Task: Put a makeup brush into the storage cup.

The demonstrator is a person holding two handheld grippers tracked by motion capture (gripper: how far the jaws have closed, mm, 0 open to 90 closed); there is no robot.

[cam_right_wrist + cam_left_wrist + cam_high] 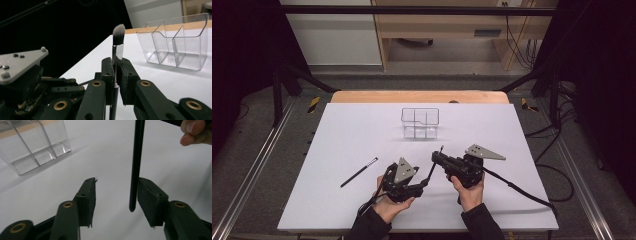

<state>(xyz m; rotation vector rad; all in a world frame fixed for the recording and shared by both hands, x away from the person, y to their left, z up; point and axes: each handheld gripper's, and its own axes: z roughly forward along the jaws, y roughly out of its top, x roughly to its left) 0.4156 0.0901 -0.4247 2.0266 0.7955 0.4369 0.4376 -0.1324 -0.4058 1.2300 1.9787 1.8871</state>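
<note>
Pinching a bristly brush (118,40), right gripper (115,68); handle probably plastic.

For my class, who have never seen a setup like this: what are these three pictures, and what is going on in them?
A person sits at a white table and holds a hand-worked claw in each hand; there is no robot arm. The high view looks down from above. The other two come from cameras riding on each claw, looking along its two black jaws.

The right claw is shut on a makeup brush, bristles up. The brush's dark handle hangs down between the open jaws of the left claw, close to one jaw, so it looks like a handover.

On the table stand a clear plastic organiser with compartments, seemingly empty, and to the left lies a slim black pen-like stick.
</note>
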